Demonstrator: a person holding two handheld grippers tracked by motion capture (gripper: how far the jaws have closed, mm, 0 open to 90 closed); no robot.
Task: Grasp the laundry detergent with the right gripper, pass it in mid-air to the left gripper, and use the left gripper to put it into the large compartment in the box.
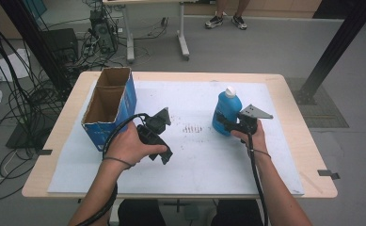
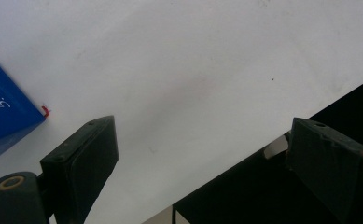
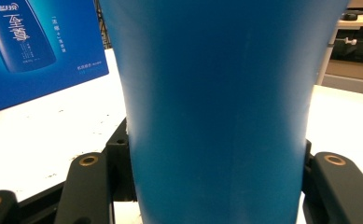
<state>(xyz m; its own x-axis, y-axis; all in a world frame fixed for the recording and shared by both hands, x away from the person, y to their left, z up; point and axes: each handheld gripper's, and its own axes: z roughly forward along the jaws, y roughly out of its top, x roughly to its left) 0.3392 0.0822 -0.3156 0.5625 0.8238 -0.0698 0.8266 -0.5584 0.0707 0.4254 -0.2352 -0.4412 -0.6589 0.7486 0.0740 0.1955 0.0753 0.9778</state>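
Note:
A blue bottle (image 1: 226,110) with a white cap stands upright on the white mat (image 1: 194,160), right of centre. My right gripper (image 1: 223,123) comes at it level from the near right and is shut on its lower body. In the right gripper view the bottle (image 3: 216,112) sits between the two black fingers (image 3: 88,186), which press on its sides. My left gripper (image 1: 163,157) is held low over the mat left of centre. It is open, and the left gripper view shows bare mat between its fingers (image 2: 83,158).
An open blue cardboard box (image 1: 107,106) stands at the mat's left edge, close to the left hand; its printed side (image 3: 30,46) appears beyond the bottle. The wooden table (image 1: 293,108) has bare margins. Cables, a black frame post (image 1: 333,47) and a second table stand beyond.

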